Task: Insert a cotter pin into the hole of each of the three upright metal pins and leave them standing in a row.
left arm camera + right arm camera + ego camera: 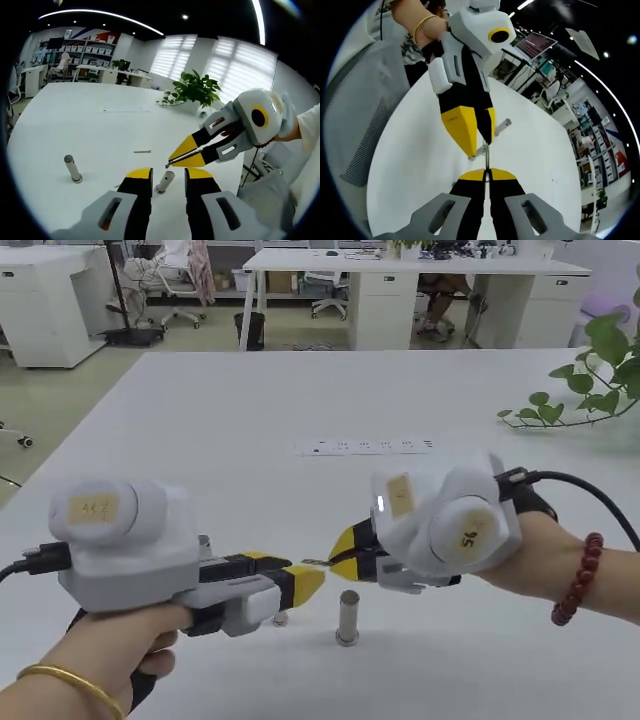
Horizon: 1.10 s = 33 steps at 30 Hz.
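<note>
Nearest the person, the left gripper [303,580] points right across the white table [200,420] with its jaws apart. In the left gripper view a short metal pin [165,181] stands upright on the table in the gap between the tips, apparently touching neither. Just beyond, the right gripper [338,557] points left, its jaws closed on a cotter pin [178,160]. The cotter pin's long axis runs level along those jaws, with its free end toward the left gripper's tips and just above the metal pin's top. Insertion would therefore depend on lowering that level axis, crosswise to the upright shaft, to the shaft's hole, which is too small to make out; the right gripper is the nearer carrier. A second metal pin [72,168] stands well apart. A loose cotter pin [142,151] lies farther off, and a power strip [368,447] farther still.
</note>
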Available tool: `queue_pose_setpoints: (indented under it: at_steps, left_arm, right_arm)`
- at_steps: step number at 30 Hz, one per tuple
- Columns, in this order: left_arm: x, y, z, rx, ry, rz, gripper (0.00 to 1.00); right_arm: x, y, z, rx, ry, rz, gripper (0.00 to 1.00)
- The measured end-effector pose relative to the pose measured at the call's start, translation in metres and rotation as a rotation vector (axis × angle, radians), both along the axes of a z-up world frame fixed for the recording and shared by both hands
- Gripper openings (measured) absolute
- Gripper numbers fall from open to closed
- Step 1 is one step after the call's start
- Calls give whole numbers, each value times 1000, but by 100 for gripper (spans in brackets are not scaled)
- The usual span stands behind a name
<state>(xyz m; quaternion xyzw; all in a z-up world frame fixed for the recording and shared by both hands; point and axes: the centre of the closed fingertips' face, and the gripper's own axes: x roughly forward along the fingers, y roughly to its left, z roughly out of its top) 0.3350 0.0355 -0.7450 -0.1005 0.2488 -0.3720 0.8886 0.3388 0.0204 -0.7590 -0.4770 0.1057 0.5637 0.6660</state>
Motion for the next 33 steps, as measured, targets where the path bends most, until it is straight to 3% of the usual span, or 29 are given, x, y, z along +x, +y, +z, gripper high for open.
queue_pose_setpoints:
  at_steps: [5, 20, 33]
  left_arm:
    - [0, -2, 0, -22, 13, 3, 15]
    - [-3, -3, 1, -77, 39, 15, 4]
    - [-6, -3, -2, -103, 66, 19, 1]
  right_arm:
    - [-4, 3, 2, 4, -13, 16, 2]
    - [-11, 12, 7, 14, -30, 51, 2]
    - [-13, 13, 9, 14, -33, 58, 2]
